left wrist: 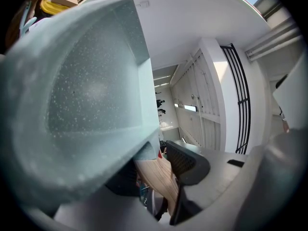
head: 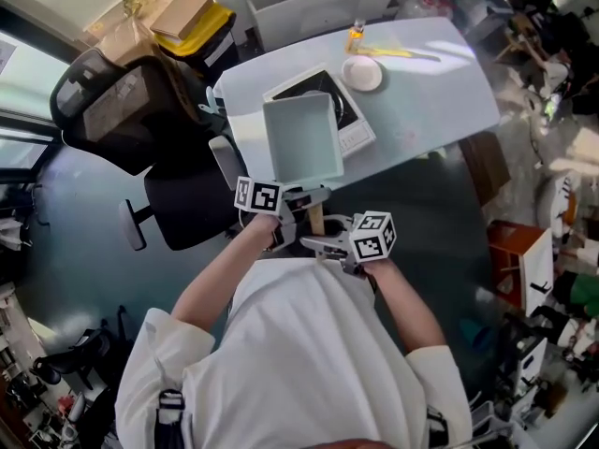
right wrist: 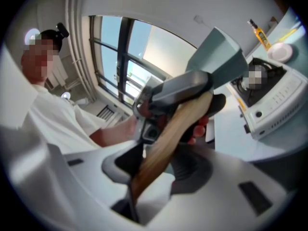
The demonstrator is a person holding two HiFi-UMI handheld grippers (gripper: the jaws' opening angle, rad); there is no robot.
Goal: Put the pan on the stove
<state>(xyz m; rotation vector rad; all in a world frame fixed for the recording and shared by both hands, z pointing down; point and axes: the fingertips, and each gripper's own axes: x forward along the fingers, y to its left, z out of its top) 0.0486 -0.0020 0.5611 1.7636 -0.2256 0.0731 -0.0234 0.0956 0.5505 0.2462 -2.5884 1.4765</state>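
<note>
A square pale-green pan [head: 301, 140] with a wooden handle [head: 315, 219] hangs in the air at the near edge of the white table [head: 440, 92]. It partly covers the white stove with a black top [head: 348, 131]. My left gripper [head: 298, 206] is shut on the handle close to the pan body. My right gripper [head: 325, 241] is shut on the handle's rear end. In the left gripper view the pan [left wrist: 82, 95] fills the left side, above the handle [left wrist: 156, 177]. In the right gripper view the handle [right wrist: 168, 138] runs up between the jaws toward the pan [right wrist: 216, 61], with the stove [right wrist: 272, 102] beyond.
A white bowl [head: 361, 73], a small bottle [head: 357, 34] and a yellow utensil [head: 393, 52] lie on the table behind the stove. A black office chair [head: 140, 110] stands at the left by the table, and a yellow bin with a box [head: 201, 24] sits behind it. Clutter lines the right side.
</note>
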